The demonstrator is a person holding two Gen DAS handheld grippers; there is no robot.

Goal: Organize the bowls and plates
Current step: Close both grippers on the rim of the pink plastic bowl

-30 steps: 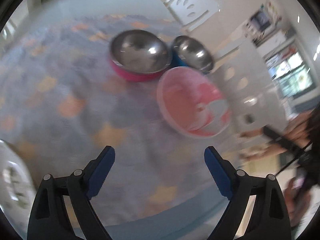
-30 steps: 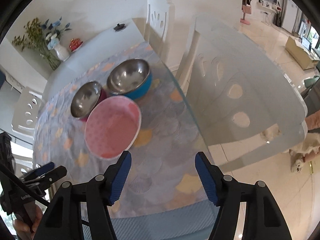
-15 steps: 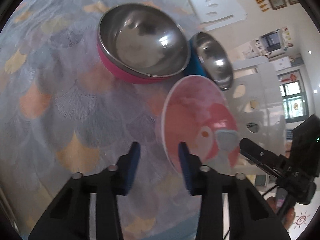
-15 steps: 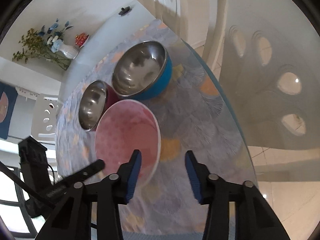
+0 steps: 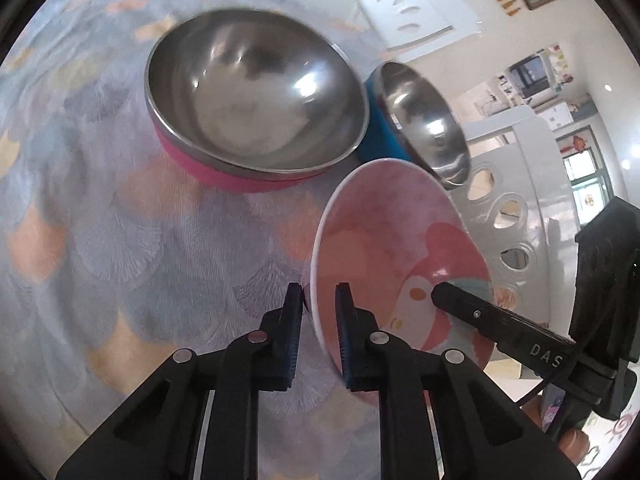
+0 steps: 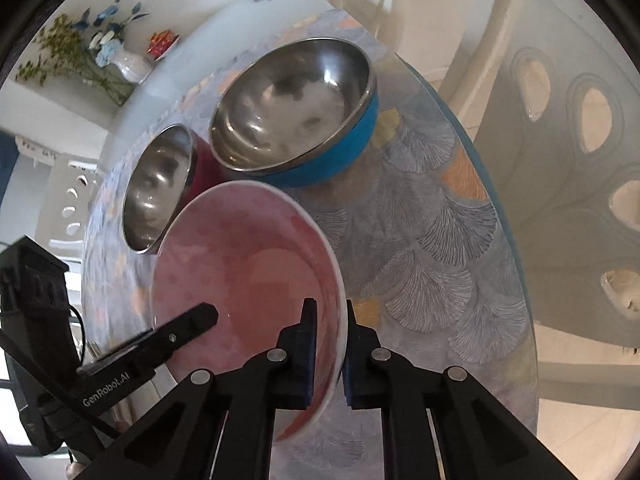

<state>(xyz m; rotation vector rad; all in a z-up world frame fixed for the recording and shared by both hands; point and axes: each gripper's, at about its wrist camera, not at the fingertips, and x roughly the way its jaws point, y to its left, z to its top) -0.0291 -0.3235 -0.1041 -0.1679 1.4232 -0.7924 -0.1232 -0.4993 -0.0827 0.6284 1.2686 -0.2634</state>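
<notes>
A: Largest first. What carries the scene?

B: The table (image 6: pixel 440 240), under a cloth printed with fan leaves, carries three bowls grouped near its edge, probably so that they can be nested. White chairs (image 6: pixel 580 120) stand just beyond that edge.

A: And the bowls?

B: The pink-sided steel bowl (image 5: pixel 256 92) and the blue-sided steel bowl (image 6: pixel 296 108) stand upright, touching or nearly so. The pink ceramic bowl (image 6: pixel 248 280) sits just in front of both, nearest the person.

A: How is the ceramic bowl held?

B: From two sides. The left gripper (image 5: pixel 318 312) has just been closing, and its jaws now pinch the near rim, one finger outside the wall and one inside. The right gripper (image 6: pixel 328 320) has likewise just been closing and pinches the opposite rim in the same way. Two grips on opposite rims would suit a smooth, heavy bowl: they would share the weight and keep it from tilting.

A: Is the bowl off the cloth?

B: The fisheye views do not settle this; its base is hidden, so it may only be resting there. The step in hand appears to be the grasp before a lift.
</notes>
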